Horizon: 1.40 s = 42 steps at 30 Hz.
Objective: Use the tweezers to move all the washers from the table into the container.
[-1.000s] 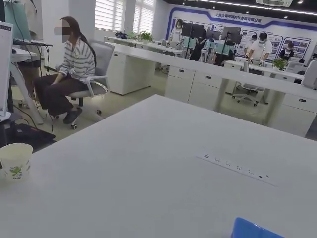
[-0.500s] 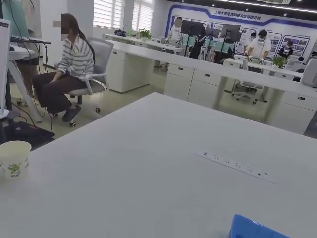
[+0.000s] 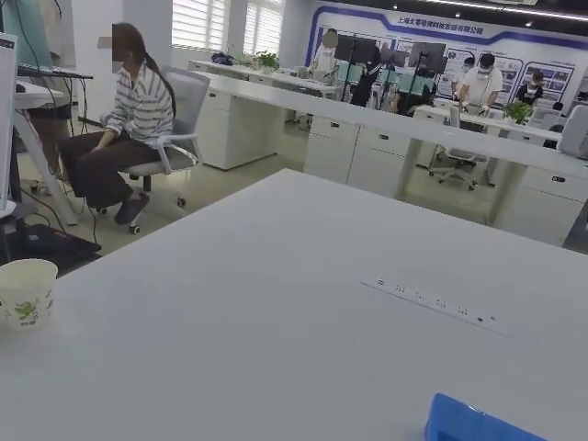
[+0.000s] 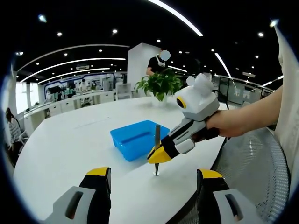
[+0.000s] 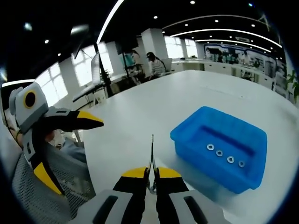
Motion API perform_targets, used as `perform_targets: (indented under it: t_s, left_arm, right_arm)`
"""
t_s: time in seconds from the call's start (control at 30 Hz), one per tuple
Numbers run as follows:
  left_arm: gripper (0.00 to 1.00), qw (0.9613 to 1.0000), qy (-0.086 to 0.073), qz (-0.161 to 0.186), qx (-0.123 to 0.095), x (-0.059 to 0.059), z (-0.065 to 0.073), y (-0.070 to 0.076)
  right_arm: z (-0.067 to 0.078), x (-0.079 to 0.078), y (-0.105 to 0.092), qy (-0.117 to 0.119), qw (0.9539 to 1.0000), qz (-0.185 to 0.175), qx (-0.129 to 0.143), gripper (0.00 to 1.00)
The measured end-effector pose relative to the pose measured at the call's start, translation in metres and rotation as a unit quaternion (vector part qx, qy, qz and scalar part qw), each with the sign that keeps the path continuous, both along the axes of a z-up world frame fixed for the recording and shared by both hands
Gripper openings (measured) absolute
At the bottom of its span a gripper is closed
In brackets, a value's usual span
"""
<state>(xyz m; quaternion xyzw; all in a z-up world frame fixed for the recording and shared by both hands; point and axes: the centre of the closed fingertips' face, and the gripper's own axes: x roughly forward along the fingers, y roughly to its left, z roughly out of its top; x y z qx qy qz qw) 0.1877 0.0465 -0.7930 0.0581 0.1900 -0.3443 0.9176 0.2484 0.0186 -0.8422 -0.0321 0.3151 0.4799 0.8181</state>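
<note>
My right gripper (image 5: 150, 173) is shut on a pair of thin metal tweezers (image 5: 152, 154) that point forward over the white table. Just right of the tweezers sits the blue container (image 5: 187, 125), holding several small washers (image 5: 225, 154) in a row. In the left gripper view my left gripper (image 4: 153, 171) stands wide open with nothing between its jaws. Ahead of it a hand holds my right gripper (image 4: 159, 156), and the tweezers (image 4: 157, 135) stand upright with their tip on the table before the blue container (image 4: 126, 144). My left gripper (image 5: 79, 157) hangs open at the left. A corner of the blue container (image 3: 469, 424) shows at the lower right.
The white table (image 3: 276, 303) carries a paper cup (image 3: 26, 292) near its left edge and a flush power strip (image 3: 436, 303) at the right. A person sits on a chair (image 3: 188, 110) beyond the table's far left. A potted plant (image 4: 161, 84) stands behind the container.
</note>
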Motion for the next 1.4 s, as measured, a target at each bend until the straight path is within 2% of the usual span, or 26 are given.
perform_targets:
  t_s: [0.1,0.27,0.43,0.77,1.0,1.27,1.4]
  left_arm:
    - [0.76,1.0,0.001,0.0,0.001,0.0,0.0,0.0]
    - [0.76,1.0,0.001,0.0,0.0,0.0,0.0,0.0]
    - [0.76,1.0,0.001,-0.001,0.0,0.0,0.0,0.0]
    - [0.75,1.0,0.001,-0.001,0.0,0.001,0.0,0.001]
    - [0.75,1.0,0.001,-0.001,0.0,0.001,0.0,0.001]
    - [0.75,1.0,0.002,-0.002,0.0,0.001,0.0,0.0]
    - [0.75,1.0,0.004,-0.002,0.001,0.0,-0.001,0.0]
  right_arm:
    - [0.002,0.001,-0.002,-0.007,1.0,0.002,-0.007,0.03]
    - [0.01,0.006,-0.002,-0.006,0.9999,-0.007,0.007,0.03]
    - [0.015,0.012,-0.001,-0.014,0.9999,-0.003,0.005,0.03]
    - [0.003,0.002,-0.001,-0.012,0.9997,0.015,-0.016,0.04]
    - [0.0,-0.001,0.0,-0.004,0.9998,0.015,-0.013,0.04]
    - [0.001,-0.008,0.004,-0.04,0.9978,0.041,-0.033,0.04]
    - [0.001,-0.006,0.004,-0.043,0.9978,0.038,-0.032,0.03]
